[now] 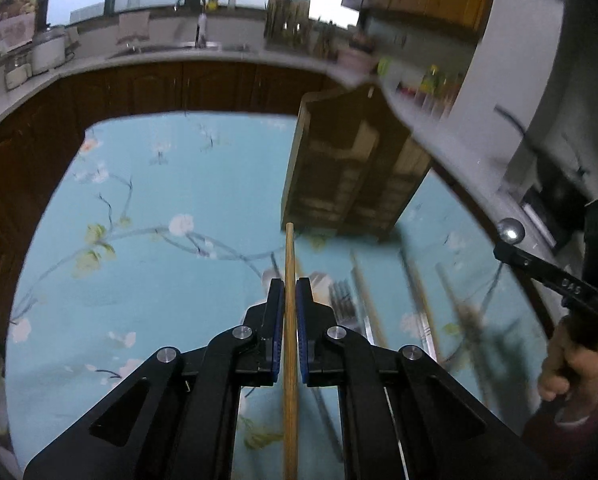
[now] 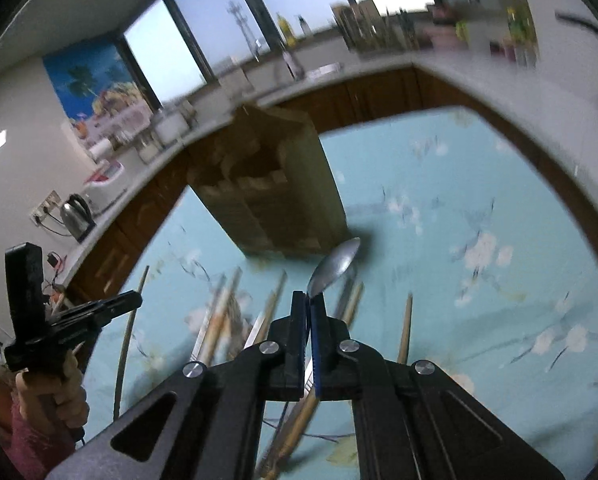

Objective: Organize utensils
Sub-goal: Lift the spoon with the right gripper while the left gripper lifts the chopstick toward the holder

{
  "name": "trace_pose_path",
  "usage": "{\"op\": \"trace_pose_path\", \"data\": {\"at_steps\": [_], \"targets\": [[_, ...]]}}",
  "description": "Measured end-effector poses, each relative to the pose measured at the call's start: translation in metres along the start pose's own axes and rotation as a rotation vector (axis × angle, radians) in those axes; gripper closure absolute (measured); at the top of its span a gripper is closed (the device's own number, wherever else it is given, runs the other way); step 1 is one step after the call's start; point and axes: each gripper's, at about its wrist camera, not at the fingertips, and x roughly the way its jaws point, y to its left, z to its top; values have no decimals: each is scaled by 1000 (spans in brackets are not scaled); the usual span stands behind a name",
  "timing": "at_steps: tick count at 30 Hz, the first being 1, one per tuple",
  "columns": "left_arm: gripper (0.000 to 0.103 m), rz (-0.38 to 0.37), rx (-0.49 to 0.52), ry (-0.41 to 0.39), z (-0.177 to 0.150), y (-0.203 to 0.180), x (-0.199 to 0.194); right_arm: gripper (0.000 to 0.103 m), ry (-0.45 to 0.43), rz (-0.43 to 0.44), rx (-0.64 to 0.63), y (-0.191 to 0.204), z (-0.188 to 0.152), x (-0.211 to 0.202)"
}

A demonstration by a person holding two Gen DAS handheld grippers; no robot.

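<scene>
Now, chopstick point(image 1: 290, 264) clamped in left hand-held gripper point(image 1: 290, 300), spoon point(image 2: 335, 266) in right hand-held gripper point(image 2: 307, 314)

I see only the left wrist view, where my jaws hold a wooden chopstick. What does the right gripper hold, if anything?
Observer: The right gripper is shut on a metal spoon, with the bowl sticking out ahead of the jaws.
Operator: Where does the spoon point?
Observer: Toward the wooden organizer; it is not inside it yet.
Operator: Is anything left on the cloth on that side?
Observer: Yes. A lone chopstick lies to the right of the jaws, and blurred utensils lie to the left of them.
</scene>
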Motion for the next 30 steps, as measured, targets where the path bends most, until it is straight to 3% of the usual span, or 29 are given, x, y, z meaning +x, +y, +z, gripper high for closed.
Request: {"op": "trace_pose_path", "data": {"at_steps": [10, 30], "targets": [[98, -70, -36, -141, 13, -5, -59, 101, -131, -4, -69, 25, 25, -37], [98, -76, -24, -188, 16, -8, -64, 101, -189, 11, -74, 33, 27, -58]]}}
